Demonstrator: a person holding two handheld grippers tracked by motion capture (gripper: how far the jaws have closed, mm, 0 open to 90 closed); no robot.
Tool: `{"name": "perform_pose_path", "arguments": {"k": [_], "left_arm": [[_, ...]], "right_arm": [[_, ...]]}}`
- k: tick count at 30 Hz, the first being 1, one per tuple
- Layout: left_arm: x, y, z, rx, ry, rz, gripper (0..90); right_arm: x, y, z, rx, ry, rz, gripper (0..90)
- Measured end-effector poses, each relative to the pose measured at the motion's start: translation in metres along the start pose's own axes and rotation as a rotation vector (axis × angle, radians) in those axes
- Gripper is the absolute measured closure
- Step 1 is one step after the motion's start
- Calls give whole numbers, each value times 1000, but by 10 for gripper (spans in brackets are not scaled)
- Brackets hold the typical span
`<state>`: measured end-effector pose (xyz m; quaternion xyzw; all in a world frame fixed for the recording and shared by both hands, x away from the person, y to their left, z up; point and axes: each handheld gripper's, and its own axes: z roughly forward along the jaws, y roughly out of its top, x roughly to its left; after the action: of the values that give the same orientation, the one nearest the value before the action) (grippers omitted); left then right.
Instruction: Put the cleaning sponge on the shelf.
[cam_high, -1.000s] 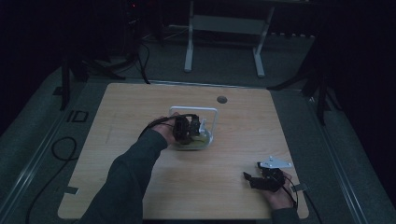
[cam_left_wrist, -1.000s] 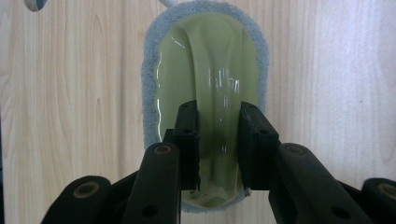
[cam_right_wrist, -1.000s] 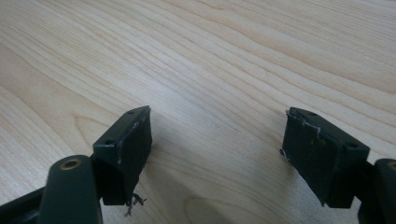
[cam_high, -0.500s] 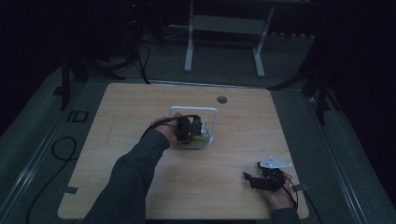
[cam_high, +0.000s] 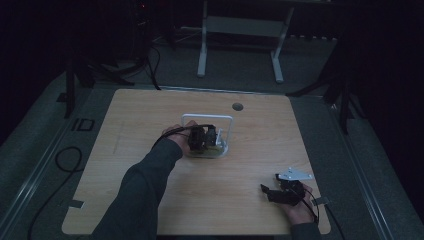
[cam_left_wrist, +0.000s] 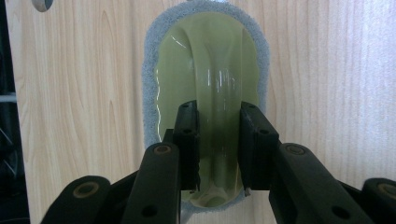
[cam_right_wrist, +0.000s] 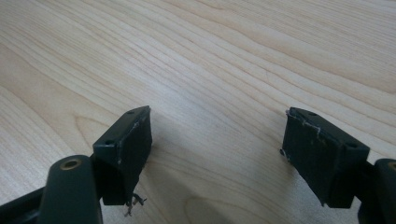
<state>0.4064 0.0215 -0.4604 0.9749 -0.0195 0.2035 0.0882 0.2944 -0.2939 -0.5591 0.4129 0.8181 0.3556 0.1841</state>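
The left gripper (cam_left_wrist: 218, 144) pinches the clear raised handle of an oval yellow-green scrubber with grey felt rim (cam_left_wrist: 208, 70) mid-tabletop (cam_high: 150, 115), seemingly ready to lift or scrub, while the right gripper (cam_right_wrist: 217, 158) rests spread apart.

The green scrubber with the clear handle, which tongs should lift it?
Left. The left tongs already straddle the scrubber's clear handle. The right tongs sit open over bare table, far away.
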Motion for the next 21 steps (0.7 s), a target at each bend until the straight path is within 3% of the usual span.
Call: {"name": "perform_pose_path", "arguments": {"k": [21], "left_arm": [[3, 2, 5, -1, 34, 2, 713]], "right_arm": [[0, 0, 0, 0, 0, 0, 234]]}}
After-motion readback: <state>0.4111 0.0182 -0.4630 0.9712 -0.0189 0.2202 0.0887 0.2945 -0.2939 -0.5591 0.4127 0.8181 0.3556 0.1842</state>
